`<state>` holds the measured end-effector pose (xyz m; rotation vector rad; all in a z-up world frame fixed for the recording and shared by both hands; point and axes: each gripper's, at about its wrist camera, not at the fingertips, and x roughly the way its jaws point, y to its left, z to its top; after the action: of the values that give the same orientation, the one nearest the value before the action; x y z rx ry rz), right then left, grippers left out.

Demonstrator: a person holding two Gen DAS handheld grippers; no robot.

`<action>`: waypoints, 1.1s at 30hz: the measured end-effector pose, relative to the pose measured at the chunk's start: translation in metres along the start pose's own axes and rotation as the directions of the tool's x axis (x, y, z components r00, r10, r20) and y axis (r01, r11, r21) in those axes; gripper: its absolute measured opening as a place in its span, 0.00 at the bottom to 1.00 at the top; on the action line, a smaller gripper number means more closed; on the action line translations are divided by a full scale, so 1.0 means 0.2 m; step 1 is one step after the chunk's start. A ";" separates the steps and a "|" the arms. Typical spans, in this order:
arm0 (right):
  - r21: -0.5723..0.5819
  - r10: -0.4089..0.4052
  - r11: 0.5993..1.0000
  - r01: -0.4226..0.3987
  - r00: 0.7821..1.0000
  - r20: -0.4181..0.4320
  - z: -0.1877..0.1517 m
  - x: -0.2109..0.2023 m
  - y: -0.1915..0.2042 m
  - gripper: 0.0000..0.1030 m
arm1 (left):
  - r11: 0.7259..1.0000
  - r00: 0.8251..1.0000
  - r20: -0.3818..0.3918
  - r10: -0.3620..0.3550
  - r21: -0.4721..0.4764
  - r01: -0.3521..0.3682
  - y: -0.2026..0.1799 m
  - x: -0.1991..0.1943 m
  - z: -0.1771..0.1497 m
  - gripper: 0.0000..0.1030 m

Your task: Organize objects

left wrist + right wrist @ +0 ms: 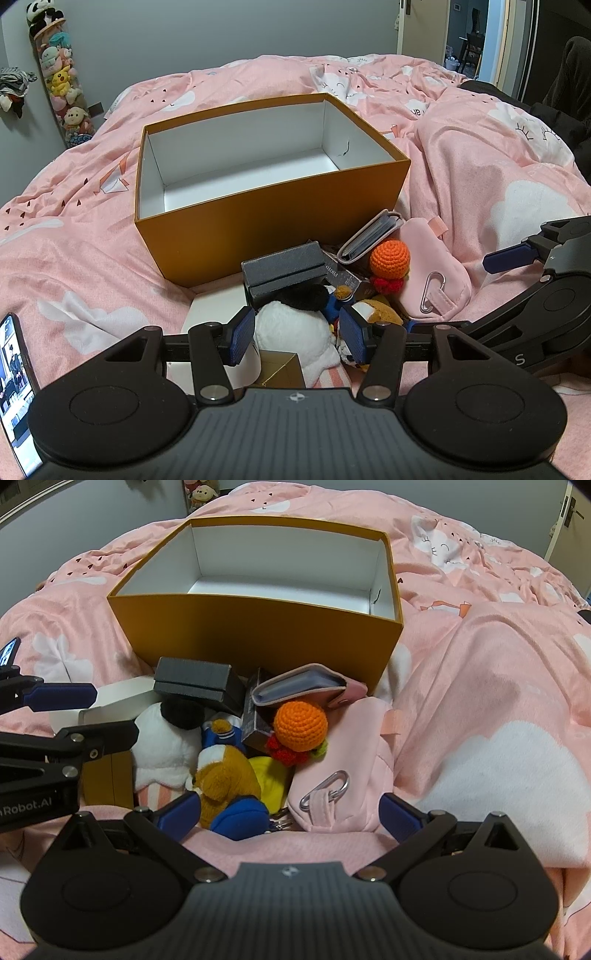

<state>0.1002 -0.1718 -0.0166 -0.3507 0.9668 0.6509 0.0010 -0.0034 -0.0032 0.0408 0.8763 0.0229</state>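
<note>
An open, empty orange box (266, 225) (258, 631) stands on the pink bed. In front of it lies a pile: a white and black plush (295, 332) (166, 746), a dark grey box (284, 269) (199, 683), an orange crochet ball (389, 256) (301, 723), a pink card wallet (373, 236) (303, 690), a pink pouch with a carabiner (436, 273) (351, 760) and a brown plush (229, 775). My left gripper (297, 334) is open, its fingers on either side of the white plush. My right gripper (290, 818) is open wide, low before the brown plush and pouch.
A phone (14, 387) with a lit screen lies at the left on the bed. A white box (218, 314) and a small gold box (280, 369) sit under the pile. Rumpled pink duvet (498, 701) rises at the right. Plush toys hang on the wall (62, 81).
</note>
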 end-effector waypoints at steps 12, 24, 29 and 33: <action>-0.004 0.000 1.000 0.000 1.000 -0.003 -0.01 0.01 0.00 0.99 | 1.000 1.000 -0.001 0.002 0.000 -0.002 0.00 0.00 0.00 0.61; -0.012 0.006 1.000 -0.006 1.000 0.028 0.03 -0.04 0.00 0.98 | 0.993 1.000 0.011 0.010 -0.116 -0.008 0.18 -0.06 0.00 0.60; -0.054 0.091 0.995 -0.089 0.995 0.040 0.12 -0.06 0.03 0.77 | 0.986 0.999 -0.036 -0.008 -0.167 0.002 0.29 -0.04 0.02 0.60; -0.055 0.188 0.981 -0.188 0.982 0.000 0.21 -0.01 0.07 0.63 | 0.983 0.995 -0.098 -0.031 -0.185 0.013 0.37 0.04 0.04 0.60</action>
<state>0.1169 -0.1388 0.0076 -0.3079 0.9853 0.8516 0.0122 0.0716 0.0001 -0.1445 0.9722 0.0859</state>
